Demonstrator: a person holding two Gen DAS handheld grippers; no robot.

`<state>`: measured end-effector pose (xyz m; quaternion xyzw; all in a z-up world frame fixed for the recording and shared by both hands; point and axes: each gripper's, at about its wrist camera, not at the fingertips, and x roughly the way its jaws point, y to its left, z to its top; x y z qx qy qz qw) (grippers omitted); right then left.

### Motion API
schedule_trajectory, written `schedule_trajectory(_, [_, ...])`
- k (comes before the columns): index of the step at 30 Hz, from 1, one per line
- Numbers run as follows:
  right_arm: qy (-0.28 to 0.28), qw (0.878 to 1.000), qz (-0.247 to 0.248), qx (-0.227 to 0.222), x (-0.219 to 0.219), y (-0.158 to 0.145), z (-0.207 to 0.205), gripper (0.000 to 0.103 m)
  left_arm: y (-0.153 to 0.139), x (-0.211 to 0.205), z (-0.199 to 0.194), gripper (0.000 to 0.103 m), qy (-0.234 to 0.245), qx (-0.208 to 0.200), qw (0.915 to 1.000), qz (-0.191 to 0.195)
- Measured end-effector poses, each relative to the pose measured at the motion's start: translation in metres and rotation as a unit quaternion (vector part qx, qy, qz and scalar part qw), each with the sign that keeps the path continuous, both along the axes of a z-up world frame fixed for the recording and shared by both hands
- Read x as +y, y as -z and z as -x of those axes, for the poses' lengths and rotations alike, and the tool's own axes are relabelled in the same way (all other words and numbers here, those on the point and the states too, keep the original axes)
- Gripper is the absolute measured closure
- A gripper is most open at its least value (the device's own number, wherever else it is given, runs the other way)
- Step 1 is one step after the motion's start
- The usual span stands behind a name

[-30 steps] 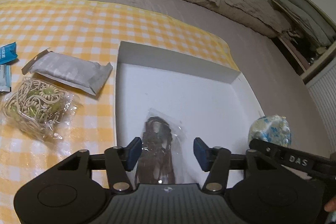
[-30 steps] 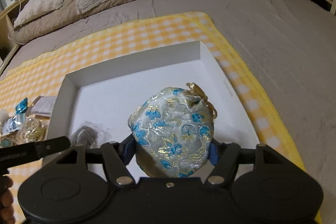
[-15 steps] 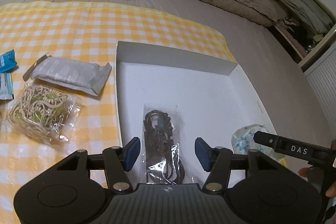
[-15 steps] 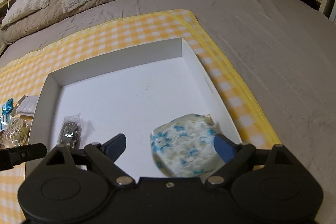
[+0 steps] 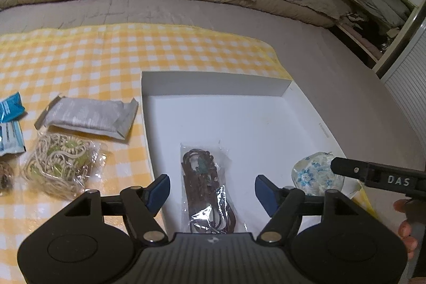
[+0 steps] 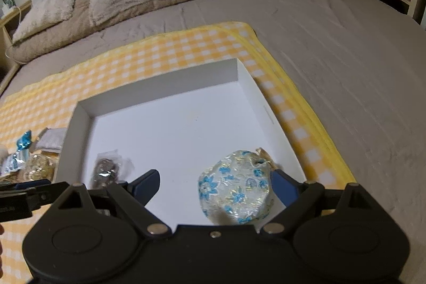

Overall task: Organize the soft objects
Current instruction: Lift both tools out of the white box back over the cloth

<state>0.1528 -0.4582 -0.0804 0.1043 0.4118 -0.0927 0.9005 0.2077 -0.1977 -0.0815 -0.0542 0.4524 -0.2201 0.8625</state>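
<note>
Between the spread blue pads of the left gripper (image 5: 212, 190), whose jaws have just been opening, a clear bag of dark cords (image 5: 207, 185) lies flat and untouched on the floor of the white box (image 5: 213, 87), its long axis running from the gripper toward the far wall. Both grippers tilt downward over the near edge. To the right, the right gripper (image 6: 217, 186) stands wide around the flowered pouch (image 6: 235, 194), its tied neck pointing to the box's right wall.
</note>
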Motion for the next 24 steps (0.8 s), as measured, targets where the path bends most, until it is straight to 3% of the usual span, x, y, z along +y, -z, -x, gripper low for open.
schedule_trajectory(13, [-0.020, 0.999, 0.009, -0.039, 0.024, -0.031, 0.031, 0.012, -0.026, 0.014, 0.018, 0.025, -0.004, -0.041, 0.9990, -0.020])
schedule_trajectory(24, [-0.028, 0.997, 0.037, -0.058, 0.040, -0.043, 0.050, 0.003, -0.045, 0.025, 0.035, 0.008, -0.014, -0.082, 0.9958, -0.036])
